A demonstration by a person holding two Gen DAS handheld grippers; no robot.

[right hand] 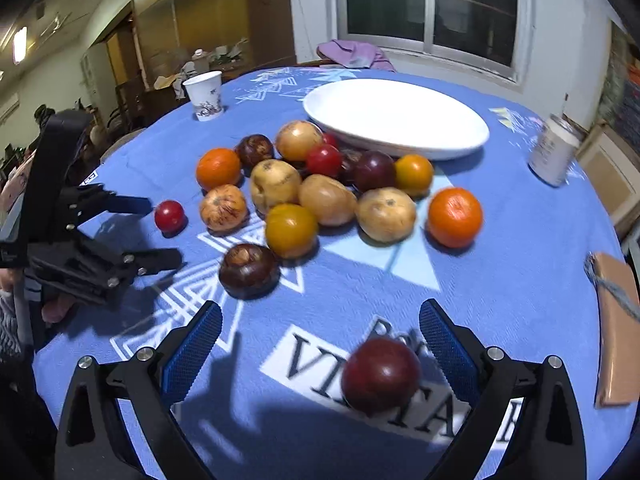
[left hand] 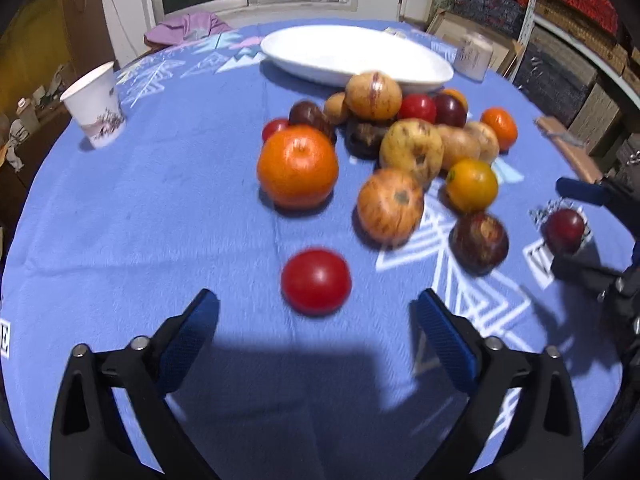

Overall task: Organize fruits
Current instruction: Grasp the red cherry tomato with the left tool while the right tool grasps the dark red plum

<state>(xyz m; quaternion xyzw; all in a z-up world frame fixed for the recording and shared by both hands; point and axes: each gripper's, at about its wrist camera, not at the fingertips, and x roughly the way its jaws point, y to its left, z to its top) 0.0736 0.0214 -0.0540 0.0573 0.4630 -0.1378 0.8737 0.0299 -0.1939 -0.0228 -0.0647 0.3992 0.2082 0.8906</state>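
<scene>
Left gripper (left hand: 316, 312) spread wide, grasping nothing; red tomato (left hand: 316, 281) on blue cloth (left hand: 160, 208) just ahead of its pads. Fruit heap mid-table, white dish (left hand: 356, 56) behind. Right gripper (right hand: 320, 328) released, straddling dark red plum (right hand: 380, 374), pads apart from it.

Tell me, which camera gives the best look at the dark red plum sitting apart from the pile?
The right wrist view: the dark red plum sits large and close between that gripper's open fingers. The left wrist view shows it small, at the right edge, between the right gripper's fingers.
</scene>
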